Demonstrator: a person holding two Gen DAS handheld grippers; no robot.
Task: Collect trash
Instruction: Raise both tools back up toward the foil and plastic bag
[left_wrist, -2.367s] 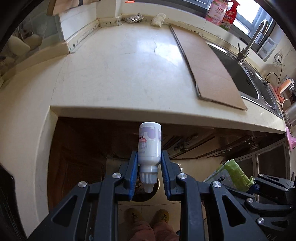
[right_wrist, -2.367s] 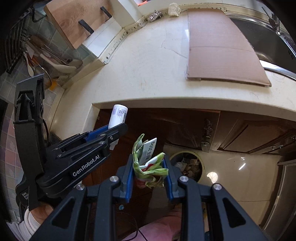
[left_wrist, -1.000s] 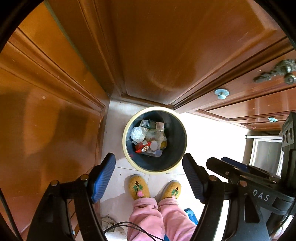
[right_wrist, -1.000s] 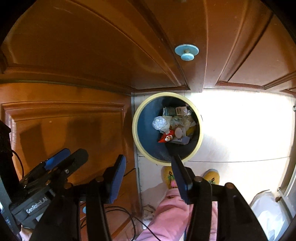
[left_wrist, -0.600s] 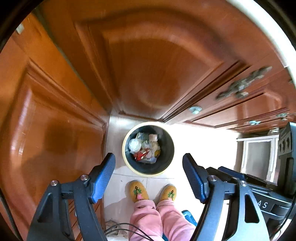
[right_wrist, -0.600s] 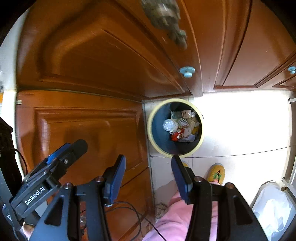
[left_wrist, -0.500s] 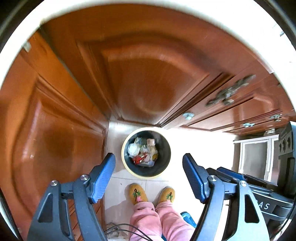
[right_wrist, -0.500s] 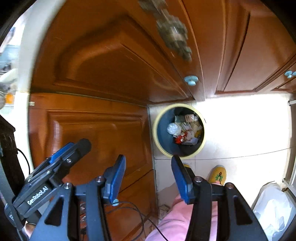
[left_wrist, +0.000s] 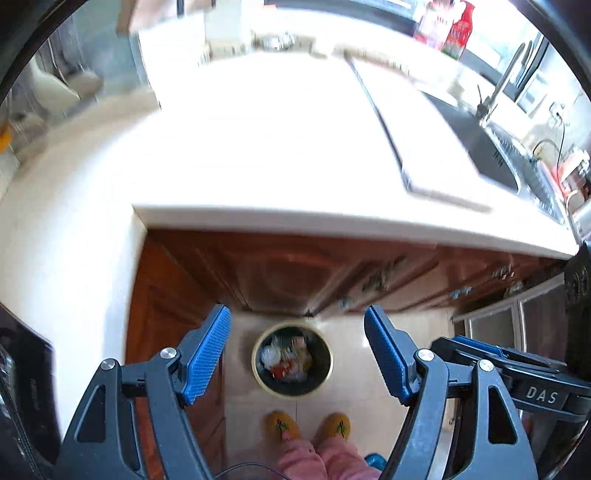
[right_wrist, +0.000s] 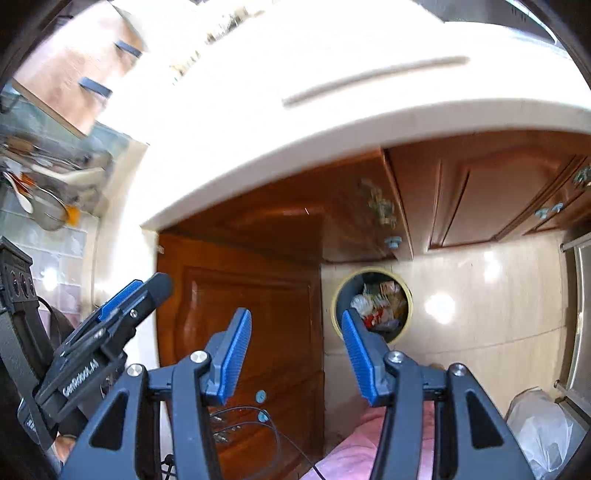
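Observation:
A round dark bin with a yellow rim (left_wrist: 258, 373) stands on the floor below the counter, with mixed trash (left_wrist: 284, 358) inside. It also shows in the right wrist view (right_wrist: 345, 286). My left gripper (left_wrist: 297, 350) is open and empty, high above the bin. My right gripper (right_wrist: 295, 350) is open and empty, left of the bin in its view. The left gripper also shows at the left of the right wrist view (right_wrist: 129, 295).
A cream counter (left_wrist: 240, 147) fills the upper view, with a cardboard sheet (left_wrist: 413, 147), a sink (left_wrist: 480, 147) and a tap (left_wrist: 502, 88). Brown cabinet doors (right_wrist: 240, 314) stand under it. Yellow slippers (left_wrist: 306, 424) are beside the bin. A white bag (right_wrist: 543, 428) lies at the lower right.
Both grippers held trash earlier, then opened over the bin. Since half a second ago both have risen, so the counter top is back in view and the bin looks smaller.

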